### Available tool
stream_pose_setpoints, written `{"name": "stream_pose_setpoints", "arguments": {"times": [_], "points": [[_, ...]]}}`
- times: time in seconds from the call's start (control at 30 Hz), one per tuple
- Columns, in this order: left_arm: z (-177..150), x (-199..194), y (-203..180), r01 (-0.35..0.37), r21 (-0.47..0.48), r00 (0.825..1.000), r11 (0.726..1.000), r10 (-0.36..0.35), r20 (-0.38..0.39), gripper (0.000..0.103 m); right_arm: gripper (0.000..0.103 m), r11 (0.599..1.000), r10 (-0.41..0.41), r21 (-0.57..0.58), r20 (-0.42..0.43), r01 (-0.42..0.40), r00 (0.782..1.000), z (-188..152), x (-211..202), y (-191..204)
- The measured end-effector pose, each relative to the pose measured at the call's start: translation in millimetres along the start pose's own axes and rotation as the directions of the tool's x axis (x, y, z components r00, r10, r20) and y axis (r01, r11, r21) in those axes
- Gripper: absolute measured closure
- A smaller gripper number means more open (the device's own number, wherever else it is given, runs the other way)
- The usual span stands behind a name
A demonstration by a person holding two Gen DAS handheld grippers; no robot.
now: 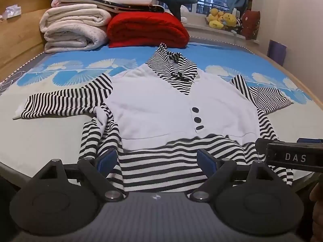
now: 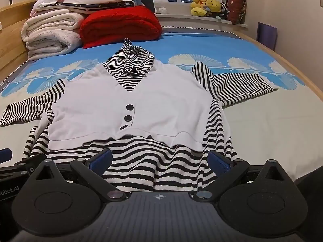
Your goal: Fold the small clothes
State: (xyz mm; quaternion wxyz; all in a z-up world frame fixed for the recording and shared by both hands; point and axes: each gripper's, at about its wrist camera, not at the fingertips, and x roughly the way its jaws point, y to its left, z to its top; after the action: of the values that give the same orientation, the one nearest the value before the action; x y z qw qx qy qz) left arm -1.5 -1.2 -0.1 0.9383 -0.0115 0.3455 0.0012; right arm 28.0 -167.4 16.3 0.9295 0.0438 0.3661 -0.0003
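A small top (image 1: 157, 104) lies face up and spread flat on the bed, also in the right wrist view (image 2: 141, 104). It has a white vest front with three black buttons, a black-and-white striped collar, sleeves and hem. My left gripper (image 1: 158, 159) is open, its blue-padded fingers wide apart over the striped hem at the near edge. My right gripper (image 2: 159, 160) is open the same way over the hem, a little to the right. The right gripper's body (image 1: 292, 157) shows at the right in the left wrist view.
The bed (image 1: 50, 133) has a blue patterned sheet. Folded white blankets (image 1: 72, 32) and a red quilt (image 1: 145, 30) are stacked at the head. Plush toys (image 2: 206, 6) sit on the windowsill. A wooden bed frame (image 2: 298, 70) runs along the right side.
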Motion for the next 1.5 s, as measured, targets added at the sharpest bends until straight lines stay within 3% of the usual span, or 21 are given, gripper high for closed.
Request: {"name": "stream_pose_setpoints", "arguments": {"times": [1.13, 1.2, 1.27, 1.37, 1.5], "points": [[1.0, 3.4, 0.5, 0.016, -0.033, 1.000, 0.999, -0.016, 0.006, 0.015, 0.003, 1.000, -0.003, -0.001, 0.006, 0.003, 1.000, 1.7, 2.0, 1.5], [1.7, 3.0, 0.2, 0.023, -0.035, 1.000, 0.999, -0.023, 0.003, 0.021, 0.003, 1.000, -0.005, 0.000, 0.005, 0.005, 1.000, 1.0, 1.6, 3.5], [4.1, 2.3, 0.5, 0.037, -0.032, 0.999, 0.999, -0.037, -0.002, 0.041, 0.003, 1.000, -0.004, 0.001, 0.004, 0.004, 1.000, 0.5, 3.2, 3.1], [14.4, 0.0, 5.0, 0.058, -0.043, 0.998, 0.997, -0.059, -0.014, 0.061, 0.004, 1.000, -0.006, -0.002, 0.005, 0.006, 1.000, -1.1, 3.9, 2.4], [50.1, -4.1, 20.7, 0.098, -0.050, 0.994, 0.994, -0.096, 0.050, 0.069, 0.006, 1.000, 0.011, 0.020, 0.025, -0.012, 1.000, 2.9, 4.1, -3.8]]}}
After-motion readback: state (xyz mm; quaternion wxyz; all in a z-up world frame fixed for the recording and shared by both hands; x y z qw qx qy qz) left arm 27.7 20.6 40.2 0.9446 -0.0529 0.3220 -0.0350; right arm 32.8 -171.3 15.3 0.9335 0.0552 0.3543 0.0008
